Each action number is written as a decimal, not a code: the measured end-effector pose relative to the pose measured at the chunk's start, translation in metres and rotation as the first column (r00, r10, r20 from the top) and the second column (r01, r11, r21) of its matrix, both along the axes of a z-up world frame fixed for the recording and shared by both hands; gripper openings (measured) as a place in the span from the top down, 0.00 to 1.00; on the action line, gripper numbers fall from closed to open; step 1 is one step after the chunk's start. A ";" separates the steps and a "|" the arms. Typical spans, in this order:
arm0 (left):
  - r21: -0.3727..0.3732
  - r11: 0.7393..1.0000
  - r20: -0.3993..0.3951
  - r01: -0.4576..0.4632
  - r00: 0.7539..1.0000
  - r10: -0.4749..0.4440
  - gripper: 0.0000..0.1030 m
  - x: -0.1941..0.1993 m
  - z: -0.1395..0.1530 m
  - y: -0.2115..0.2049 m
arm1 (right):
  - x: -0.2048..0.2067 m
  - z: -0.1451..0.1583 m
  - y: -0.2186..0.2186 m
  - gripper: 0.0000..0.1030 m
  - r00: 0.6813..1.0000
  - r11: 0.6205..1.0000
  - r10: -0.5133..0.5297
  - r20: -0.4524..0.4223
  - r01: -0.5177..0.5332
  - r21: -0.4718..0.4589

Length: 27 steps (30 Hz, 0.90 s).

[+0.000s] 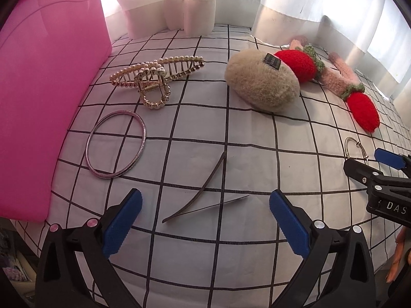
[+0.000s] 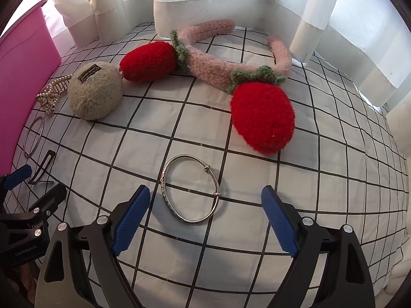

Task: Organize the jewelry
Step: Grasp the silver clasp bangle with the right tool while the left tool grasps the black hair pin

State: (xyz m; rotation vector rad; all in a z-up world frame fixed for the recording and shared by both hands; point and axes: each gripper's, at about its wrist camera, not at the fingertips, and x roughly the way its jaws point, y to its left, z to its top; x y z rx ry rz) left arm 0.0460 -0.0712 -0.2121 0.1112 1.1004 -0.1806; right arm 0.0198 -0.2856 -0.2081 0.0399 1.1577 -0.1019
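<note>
My left gripper [image 1: 205, 220] is open just above a dark thin hair clip [image 1: 203, 192] lying between its fingers. A pinkish bangle [image 1: 116, 144] lies to its left and a pearl claw clip [image 1: 156, 77] beyond. My right gripper [image 2: 205, 218] is open over a silver bangle [image 2: 191, 188] that lies flat between and just ahead of its fingertips. The silver bangle also shows at the right in the left wrist view [image 1: 355, 146]. A fuzzy beige hair clip [image 2: 95, 90] and a pink headband with red knitted strawberries [image 2: 262, 118] lie further back.
A pink box [image 1: 46, 97] stands along the left edge of the white black-grid cloth [image 1: 246, 133]. White curtains [image 2: 231, 2] hang at the back and right. The right gripper body [image 1: 380, 179] reaches into the left wrist view at the right.
</note>
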 end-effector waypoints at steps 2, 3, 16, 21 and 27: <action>-0.002 1.000 0.013 -0.005 1.000 0.005 0.05 -0.001 0.000 -0.002 | 0.001 -0.001 -0.001 0.10 1.000 1.000 -0.004 0.007 0.004 -0.004; -0.003 1.000 0.023 -0.007 1.000 0.007 0.05 -0.001 -0.001 -0.002 | 0.001 -0.001 -0.002 0.10 1.000 1.000 -0.004 0.010 0.004 -0.003; -0.016 1.000 0.033 -0.013 0.999 0.013 0.17 0.001 0.003 0.003 | -0.001 0.000 -0.002 0.10 1.000 1.000 0.009 0.019 -0.009 0.001; -0.019 0.999 0.054 0.044 0.998 -0.043 0.46 -0.006 0.008 -0.003 | -0.004 0.001 -0.002 0.13 1.000 1.000 0.006 0.021 -0.006 0.005; -0.018 0.995 0.059 0.095 0.994 -0.093 0.71 -0.011 0.011 -0.012 | -0.009 0.008 0.009 0.46 0.998 0.999 0.040 0.041 -0.040 -0.002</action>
